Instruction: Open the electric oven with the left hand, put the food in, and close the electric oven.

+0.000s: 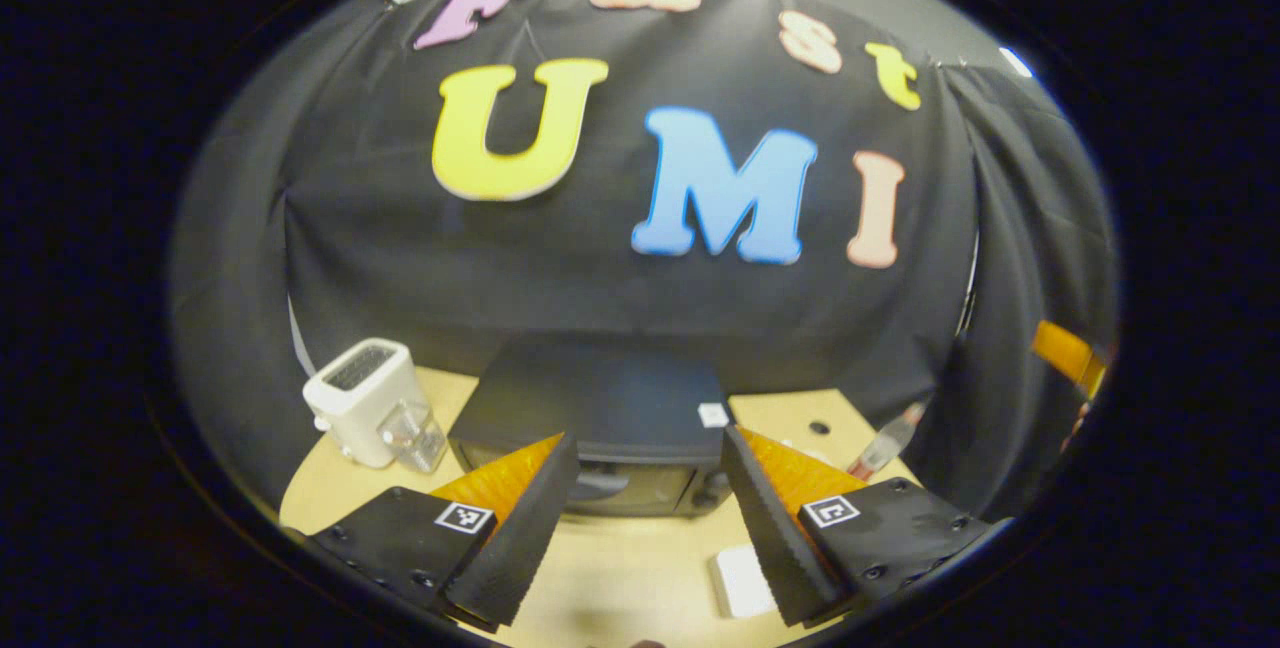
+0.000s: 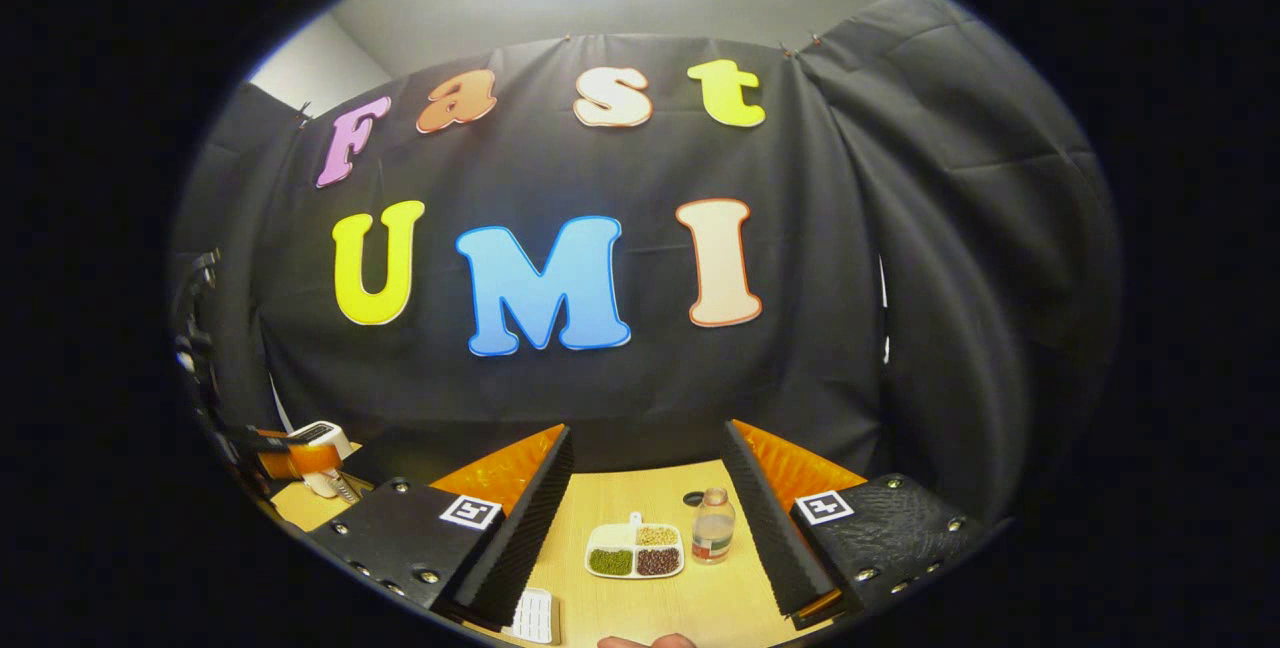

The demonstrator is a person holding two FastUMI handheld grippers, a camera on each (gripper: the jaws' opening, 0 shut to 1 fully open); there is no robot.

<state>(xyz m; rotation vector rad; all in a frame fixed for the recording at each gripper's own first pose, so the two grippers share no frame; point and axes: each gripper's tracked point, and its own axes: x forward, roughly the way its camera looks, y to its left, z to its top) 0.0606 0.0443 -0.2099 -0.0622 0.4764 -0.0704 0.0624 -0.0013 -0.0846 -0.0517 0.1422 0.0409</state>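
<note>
wooden table (image 1: 620, 578), oven (image 1: 600, 428) beyond gaping left claw (image 1: 640, 568)

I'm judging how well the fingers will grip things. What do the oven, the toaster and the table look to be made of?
Oven: dark casing with a matte, dull sheen, probably painted metal; its front looks like dark glass.
Toaster: white, smooth, rounded shell, probably plastic or enamelled metal.
Table: pale, flat, wood-look top, likely laminate.

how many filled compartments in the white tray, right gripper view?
3. In the white tray: green filling front left, dark reddish-brown front right, pale tan back right. Back-left section looks empty.
</note>
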